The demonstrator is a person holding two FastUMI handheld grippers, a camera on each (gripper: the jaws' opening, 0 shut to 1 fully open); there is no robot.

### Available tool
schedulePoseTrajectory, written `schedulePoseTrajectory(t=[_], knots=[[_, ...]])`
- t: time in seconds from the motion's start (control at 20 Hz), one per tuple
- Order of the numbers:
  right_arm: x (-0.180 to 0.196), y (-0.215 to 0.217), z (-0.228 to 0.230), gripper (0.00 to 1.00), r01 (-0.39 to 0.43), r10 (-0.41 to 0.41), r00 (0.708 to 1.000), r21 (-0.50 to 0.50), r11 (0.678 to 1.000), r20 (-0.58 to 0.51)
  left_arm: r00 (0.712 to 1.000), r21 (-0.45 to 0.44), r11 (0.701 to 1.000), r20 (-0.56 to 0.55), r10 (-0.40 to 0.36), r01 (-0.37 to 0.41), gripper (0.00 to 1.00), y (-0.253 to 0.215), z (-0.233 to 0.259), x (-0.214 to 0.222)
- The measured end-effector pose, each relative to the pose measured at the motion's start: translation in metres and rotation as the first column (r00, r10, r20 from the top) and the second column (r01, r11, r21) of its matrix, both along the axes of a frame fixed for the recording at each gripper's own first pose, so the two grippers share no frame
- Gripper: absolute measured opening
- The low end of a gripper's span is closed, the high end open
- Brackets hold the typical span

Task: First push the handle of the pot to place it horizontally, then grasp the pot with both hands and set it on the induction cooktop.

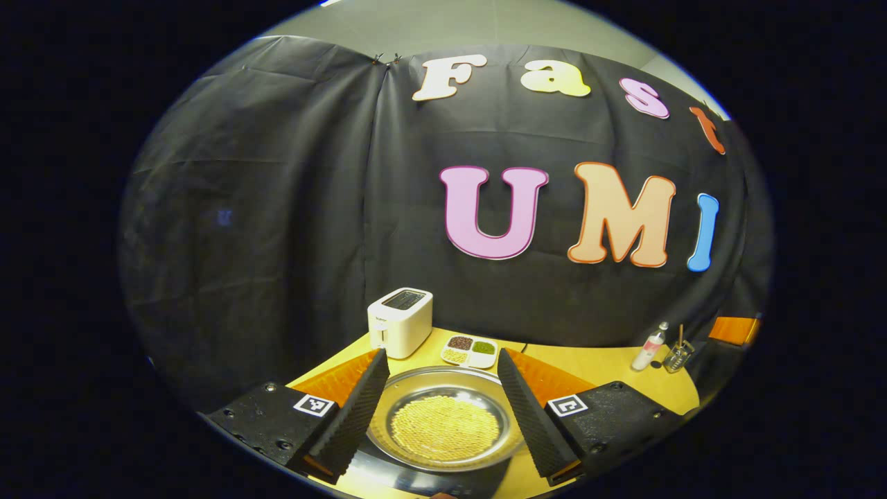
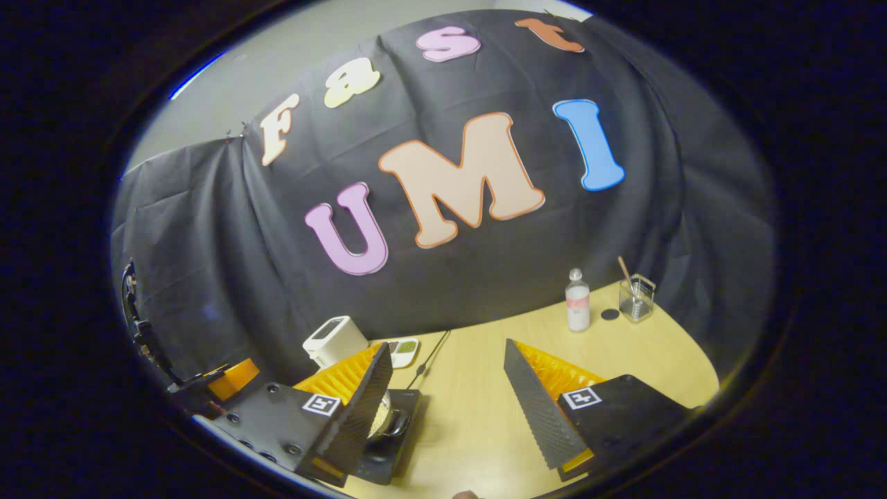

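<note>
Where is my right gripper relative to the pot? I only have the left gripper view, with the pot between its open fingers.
Observer: The right gripper is open over bare table; the pot peeks out past the finger on the left of the right gripper view, not between the two.
Operator: Anything lying on the table near it?
Observer: A black cable runs from the cooktop back toward the wall.
</note>
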State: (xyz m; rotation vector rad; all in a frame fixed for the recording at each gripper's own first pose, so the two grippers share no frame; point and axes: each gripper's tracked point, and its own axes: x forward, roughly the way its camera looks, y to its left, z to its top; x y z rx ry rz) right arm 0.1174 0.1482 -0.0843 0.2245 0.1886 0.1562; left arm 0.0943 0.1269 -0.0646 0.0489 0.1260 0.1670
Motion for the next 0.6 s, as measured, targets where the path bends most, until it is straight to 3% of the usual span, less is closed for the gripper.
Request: schedulePoseTrajectory(t=[0.05, 0.1, 0.15, 0.25, 0.45, 0.5, 0.6], knots=[[-0.006, -0.01, 0.009, 0.91, -0.011, 0.011, 1.0, -0.006, 1.0, 0.017, 1.0, -0.004, 1.0, 0.008, 0.003, -0.003, 0.96, -0.018, 0.005, -0.007], [-0.013, -0.024, 0.016, 0.99, -0.019, 0.019, 0.999, -0.014, 1.0, 0.034, 1.0, -0.01, 1.0, 0.016, 0.002, -0.002, 0.96, -0.036, 0.01, -0.015], [-0.018, -0.036, 0.024, 0.91, -0.022, 0.023, 0.998, -0.025, 0.999, 0.056, 1.0, -0.013, 1.0, 0.029, 0.0, 0.0, 0.96, -0.051, 0.016, -0.021], [-0.027, -0.063, 0.031, 0.91, -0.017, 0.022, 0.996, -0.058, 0.998, 0.088, 0.998, -0.006, 1.0, 0.059, 0.006, -0.005, 0.99, -0.075, 0.025, -0.036], [-0.055, -0.104, 0.034, 0.91, -0.007, 0.021, 0.995, -0.14, 0.99, 0.097, 0.995, 0.126, 0.991, 0.097, 0.028, -0.04, 0.92, -0.105, 0.036, -0.064], [-0.059, -0.111, 0.034, 0.91, -0.004, 0.02, 0.995, -0.154, 0.988, 0.098, 0.995, 0.151, 0.988, 0.103, 0.017, -0.032, 0.96, -0.116, 0.037, -0.069], [-0.068, -0.123, 0.034, 0.91, 0.003, 0.015, 0.995, -0.17, 0.985, 0.1, 0.995, 0.18, 0.984, 0.098, -0.024, 0.006, 0.93, -0.138, 0.031, -0.076]])
